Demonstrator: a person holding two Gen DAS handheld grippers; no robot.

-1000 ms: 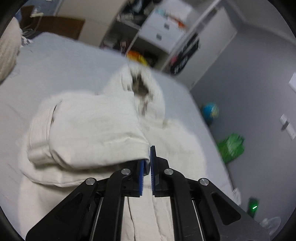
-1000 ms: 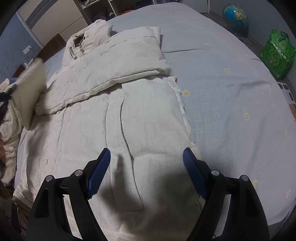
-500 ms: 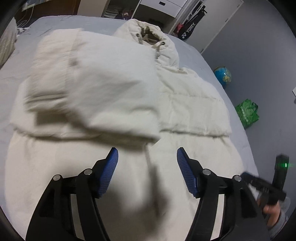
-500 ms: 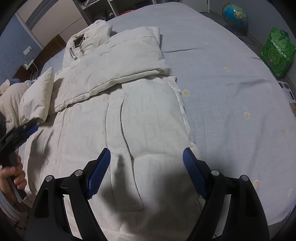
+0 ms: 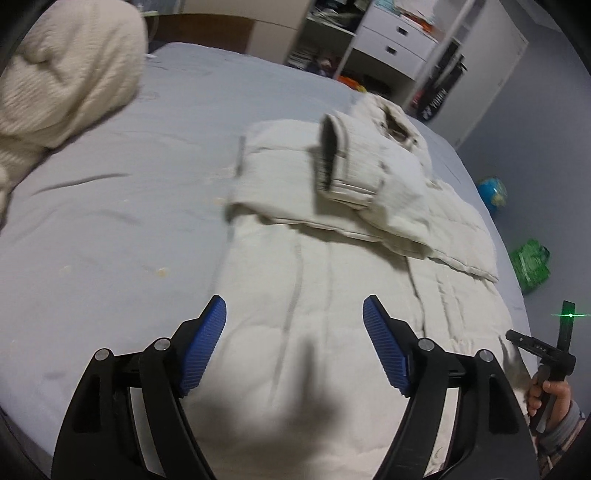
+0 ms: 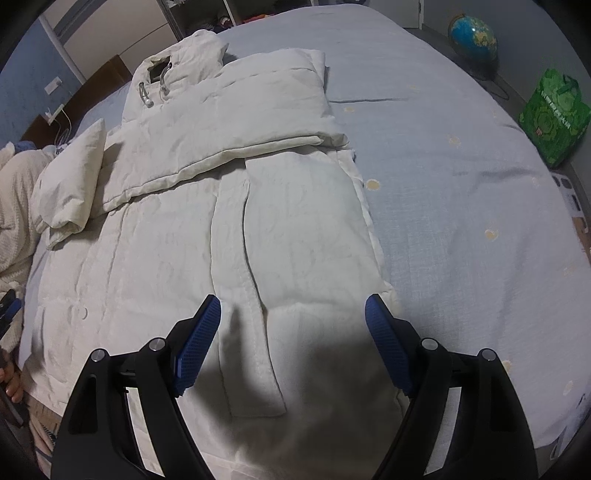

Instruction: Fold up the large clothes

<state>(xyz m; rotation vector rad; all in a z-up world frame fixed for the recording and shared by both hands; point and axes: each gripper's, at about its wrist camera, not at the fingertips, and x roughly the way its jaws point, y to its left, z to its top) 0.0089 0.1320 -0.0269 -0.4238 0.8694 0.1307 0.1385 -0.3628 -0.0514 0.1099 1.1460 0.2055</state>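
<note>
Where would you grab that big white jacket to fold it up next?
Probably the bottom hem of the jacket, nearest both grippers, coming from the bed's near edge. Both sleeves already lie folded across the chest, so the flat lower half is free to lift toward the hood.

Left gripper point(image 5: 294, 314) jaws opening, empty

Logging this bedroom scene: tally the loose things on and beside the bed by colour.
Cream: 2, the padded jacket and the knit blanket
Green: 1, the bag
Blue: 1, the globe
Total: 4
</note>
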